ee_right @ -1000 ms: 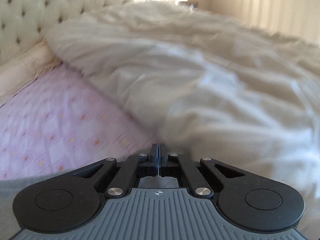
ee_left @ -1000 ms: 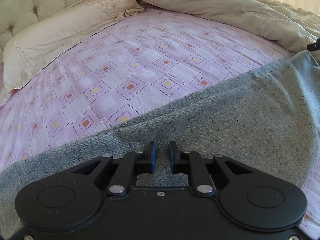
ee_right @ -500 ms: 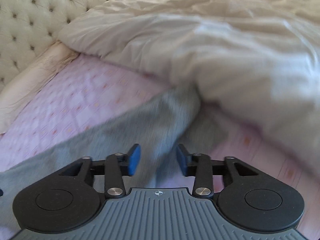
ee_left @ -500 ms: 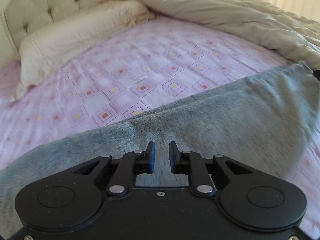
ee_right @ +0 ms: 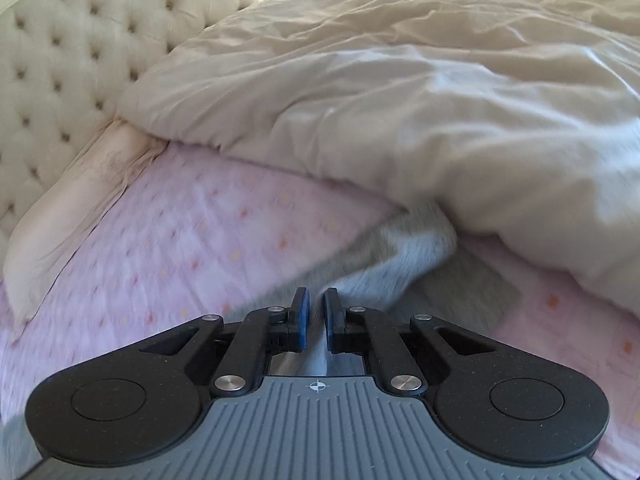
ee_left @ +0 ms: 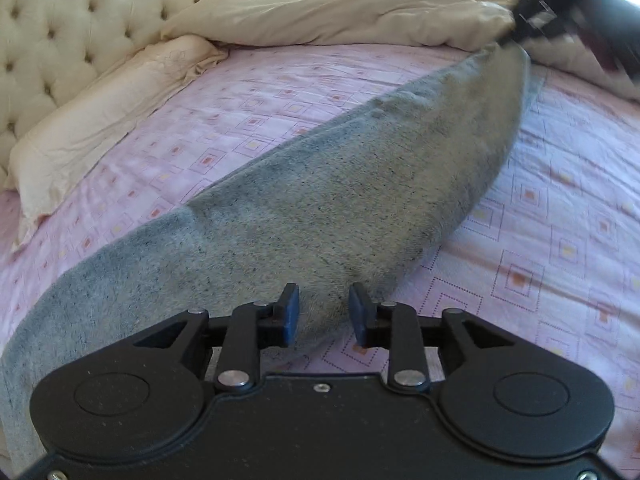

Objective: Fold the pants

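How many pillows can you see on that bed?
1: a cream pillow lies along the tufted headboard, on the pink sheet. The bunched duvet could be hiding others.

Fuzzy grey knit pants (ee_left: pixel 320 200) on smooth printed cotton sheet (ee_left: pixel 560 200); crumpled matt duvet (ee_right: pixel 400 100), tufted upholstered headboard (ee_right: pixel 80 60) (button-pinned), matt black plastic left gripper (ee_left: pixel 323 312).

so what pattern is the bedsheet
Pink sheet with nested squares, orange or yellow centres; clearest in the left wrist view.
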`<state>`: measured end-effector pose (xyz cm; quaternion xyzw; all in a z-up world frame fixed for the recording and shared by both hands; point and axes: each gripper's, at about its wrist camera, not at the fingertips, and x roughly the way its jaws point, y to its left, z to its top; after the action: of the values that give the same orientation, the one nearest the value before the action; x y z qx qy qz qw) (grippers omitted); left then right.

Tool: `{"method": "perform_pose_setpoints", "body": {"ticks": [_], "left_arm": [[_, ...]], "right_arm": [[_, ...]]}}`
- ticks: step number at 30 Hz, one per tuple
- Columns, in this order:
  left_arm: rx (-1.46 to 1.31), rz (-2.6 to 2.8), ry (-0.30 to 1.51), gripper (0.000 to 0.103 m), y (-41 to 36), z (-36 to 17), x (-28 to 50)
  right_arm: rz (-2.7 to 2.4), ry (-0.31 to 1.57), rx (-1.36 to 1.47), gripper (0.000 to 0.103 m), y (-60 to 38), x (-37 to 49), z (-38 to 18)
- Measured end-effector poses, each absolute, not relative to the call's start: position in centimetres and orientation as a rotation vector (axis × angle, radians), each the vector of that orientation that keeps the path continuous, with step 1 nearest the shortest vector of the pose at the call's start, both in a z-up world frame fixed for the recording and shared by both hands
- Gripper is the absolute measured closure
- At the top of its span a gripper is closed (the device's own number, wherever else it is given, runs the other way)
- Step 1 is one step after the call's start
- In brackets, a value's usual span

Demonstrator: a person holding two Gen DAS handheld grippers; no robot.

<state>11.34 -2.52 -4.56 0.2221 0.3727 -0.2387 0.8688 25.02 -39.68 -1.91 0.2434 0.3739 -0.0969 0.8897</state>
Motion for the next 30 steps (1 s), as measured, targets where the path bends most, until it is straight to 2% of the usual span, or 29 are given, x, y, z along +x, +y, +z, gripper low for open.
{"method": "perform_pose_setpoints", "body": {"ticks": [4,5,7,10,11,15,20,27,30], "left_arm": [[0.462,-0.481,0.757,0.062,-2.9,-5.1,11.6],[0.453,-0.477,0.756,0.058,-2.9,-5.2,11.8],[0.464,-0.454,0.760,0.057,-2.8,-5.4,12.3],[0.367,-0.471,0.818,0.057,-1.4,-4.8,13.8],[0.331,-0.465,0.842,0.057,-0.8,-4.6,14.4],[0.204,-0.379,0.918,0.058,2.1,-3.4,16.5],[0.034,-0.272,0.990,0.058,7.0,-1.8,17.6],[-0.021,-0.184,1.007,0.059,12.4,-1.3,14.4],[-0.037,-0.183,1.033,0.059,13.9,-2.1,12.5]], "right_arm": [[-0.245,0.788,0.531,0.094,-39.7,27.9,-2.7],[-0.234,0.790,0.521,0.092,-39.7,27.9,-3.0],[-0.186,0.759,0.503,0.092,-39.2,27.1,-3.1],[-0.081,0.765,0.376,0.073,-36.6,24.3,-2.5],[-0.045,0.769,0.320,0.072,-35.4,23.1,-2.5],[0.107,0.798,0.181,0.072,-30.4,17.7,-2.9],[0.307,0.850,0.200,0.072,-23.6,12.9,-4.2],[0.521,0.942,0.146,0.072,-13.3,11.4,-6.7],[0.570,0.914,0.067,0.071,-9.8,11.5,-7.0]]}}
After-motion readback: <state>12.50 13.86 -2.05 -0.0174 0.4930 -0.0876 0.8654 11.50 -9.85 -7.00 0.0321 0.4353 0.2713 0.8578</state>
